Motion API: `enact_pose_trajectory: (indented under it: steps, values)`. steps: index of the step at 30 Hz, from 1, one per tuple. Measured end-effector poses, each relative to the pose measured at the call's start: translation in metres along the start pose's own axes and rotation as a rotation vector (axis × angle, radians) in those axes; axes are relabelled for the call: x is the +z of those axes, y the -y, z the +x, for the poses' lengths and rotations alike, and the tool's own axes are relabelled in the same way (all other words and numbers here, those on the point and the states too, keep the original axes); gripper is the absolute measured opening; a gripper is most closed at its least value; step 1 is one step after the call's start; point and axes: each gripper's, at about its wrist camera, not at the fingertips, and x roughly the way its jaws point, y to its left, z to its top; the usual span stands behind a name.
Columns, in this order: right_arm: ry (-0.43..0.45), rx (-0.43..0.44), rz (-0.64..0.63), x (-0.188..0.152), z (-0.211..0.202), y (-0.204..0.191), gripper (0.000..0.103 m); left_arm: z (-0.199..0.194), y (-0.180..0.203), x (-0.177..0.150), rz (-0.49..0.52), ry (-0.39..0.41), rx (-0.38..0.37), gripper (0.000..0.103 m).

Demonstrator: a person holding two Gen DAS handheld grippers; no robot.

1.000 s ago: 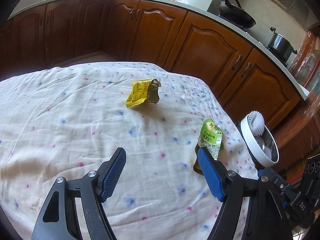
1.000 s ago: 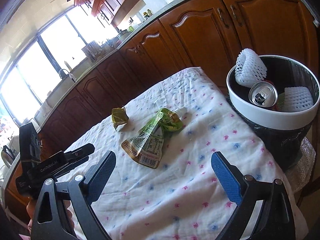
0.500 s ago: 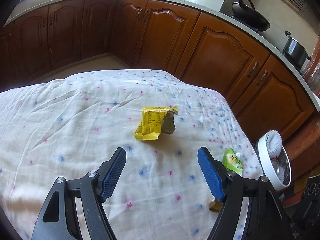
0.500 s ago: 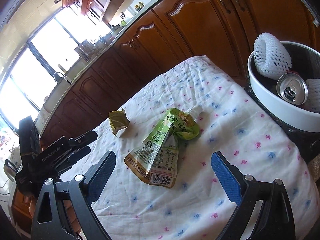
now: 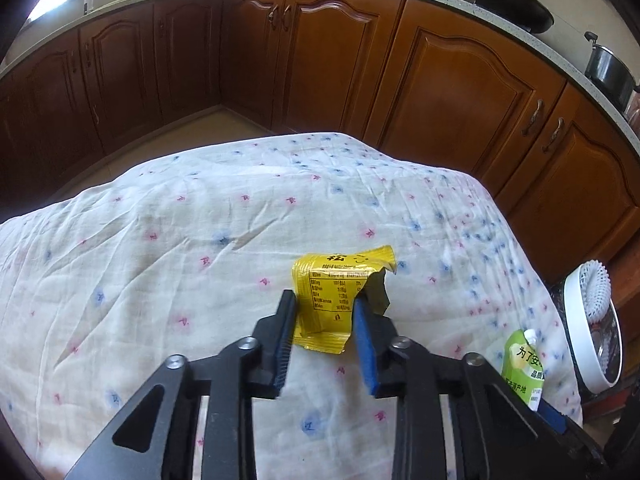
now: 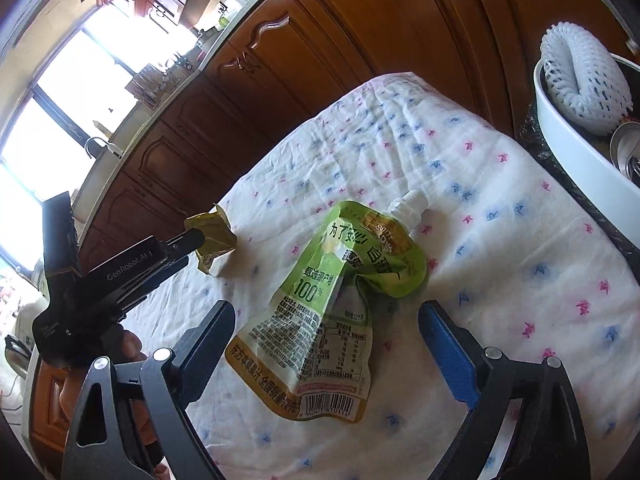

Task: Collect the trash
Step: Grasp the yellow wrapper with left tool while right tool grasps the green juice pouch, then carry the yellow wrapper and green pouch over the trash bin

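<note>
A crumpled yellow wrapper point(image 5: 328, 292) lies on the flowered tablecloth point(image 5: 180, 240). My left gripper point(image 5: 324, 305) has its jaws closing around it, and both pads touch its sides. In the right wrist view the same wrapper point(image 6: 212, 240) shows at the tip of the left gripper point(image 6: 194, 240). A flattened green drink pouch point(image 6: 340, 300) with a white spout lies between the jaws of my right gripper point(image 6: 326, 309). Those jaws are closing but stand wide, and neither pad touches the pouch. The pouch point(image 5: 522, 368) also shows at the lower right of the left wrist view.
A white-rimmed bin point(image 6: 560, 120) stands off the table's right edge, holding a white foam net point(image 6: 580, 76) and a metal can point(image 6: 628, 152). Wooden kitchen cabinets point(image 5: 460, 80) run behind the table. A hand point(image 6: 128, 352) holds the left gripper.
Both grippers moved forward and down. The left jaws went from wide open to closed around the yellow wrapper. The right jaws now straddle the green pouch and have narrowed slightly.
</note>
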Motion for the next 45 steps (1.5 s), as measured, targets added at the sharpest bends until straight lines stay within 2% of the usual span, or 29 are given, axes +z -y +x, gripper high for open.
enact_pose_trajectory:
  steps: [1,2,3,9,22,34,45]
  values:
    - [0.004,-0.005,-0.005,0.001,0.0,-0.001,0.076,0.001,0.0,-0.001,0.005,0.004,0.0,0.024]
    - [0.0,-0.006,-0.004,0.001,0.001,0.0,0.046,0.001,0.001,-0.002,0.013,0.009,0.007,0.021]
    - [-0.009,-0.014,-0.001,0.001,0.002,0.002,0.027,0.0,0.002,-0.003,0.019,0.015,0.005,0.011]
    - [0.022,0.018,-0.027,-0.002,-0.014,0.008,0.023,-0.022,0.007,-0.013,0.024,0.026,-0.036,0.0]
    - [0.128,0.028,-0.101,-0.012,-0.086,0.014,0.022,-0.1,0.048,-0.064,0.079,0.076,-0.183,0.0]
    - [0.209,-0.018,-0.084,-0.023,-0.138,0.042,0.022,-0.123,0.098,-0.087,0.18,0.064,-0.239,0.0]
    - [0.275,-0.049,-0.055,-0.023,-0.174,0.074,0.022,-0.128,0.146,-0.097,0.264,0.054,-0.272,0.0]
